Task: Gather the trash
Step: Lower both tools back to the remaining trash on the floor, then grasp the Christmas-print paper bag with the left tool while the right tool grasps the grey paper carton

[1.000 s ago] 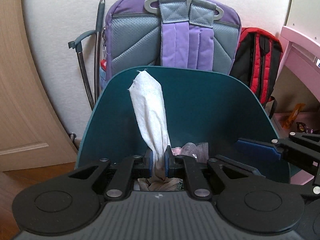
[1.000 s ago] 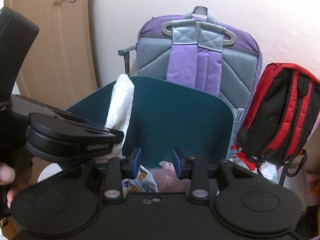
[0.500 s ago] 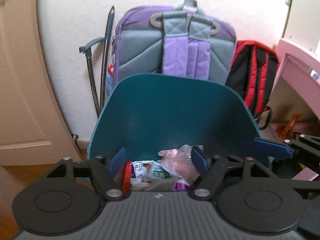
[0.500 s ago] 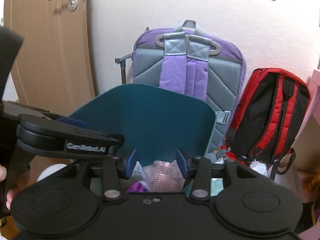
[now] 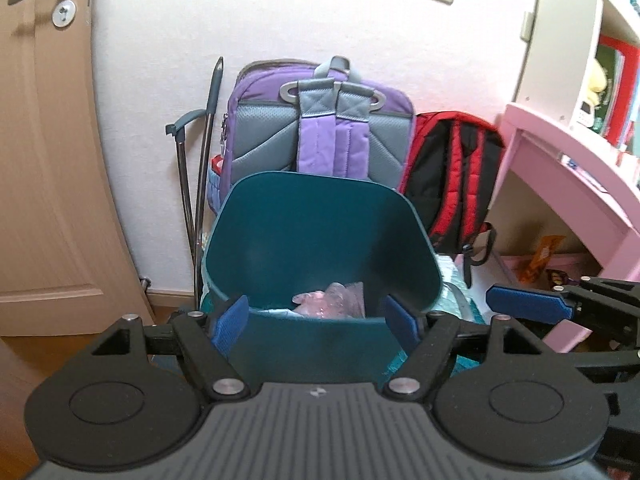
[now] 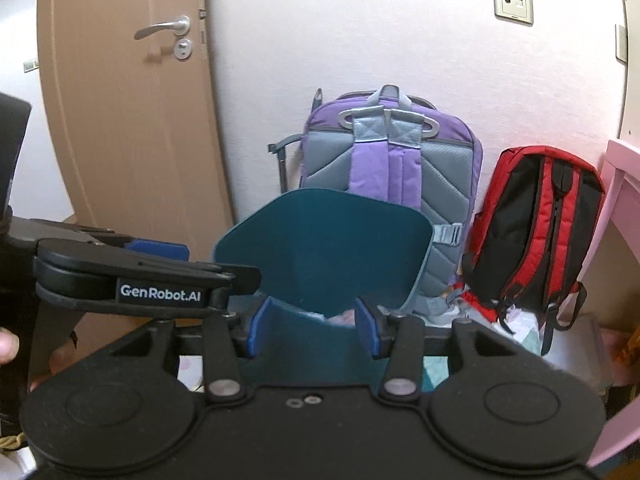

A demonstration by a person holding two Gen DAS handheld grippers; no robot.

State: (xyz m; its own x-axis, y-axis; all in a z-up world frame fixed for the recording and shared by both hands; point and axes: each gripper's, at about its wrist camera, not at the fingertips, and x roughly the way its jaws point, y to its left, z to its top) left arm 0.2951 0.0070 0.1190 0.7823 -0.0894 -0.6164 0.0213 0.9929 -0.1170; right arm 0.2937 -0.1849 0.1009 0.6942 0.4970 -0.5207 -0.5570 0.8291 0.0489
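Facing a white wall (image 5: 320, 20) — both grippers, left gripper (image 5: 316, 322) and right gripper (image 6: 312, 330), wide, empty.

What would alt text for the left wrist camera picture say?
An open, empty claw hovers in front of a teal trash bin with crumpled pink plastic inside. Behind the bin, a purple backpack and a red backpack lean against a white wall.

One readable marking

"GenRobot.AI" is printed in white on the black side of the left gripper (image 6: 156, 249), seen at the left of the right wrist view.
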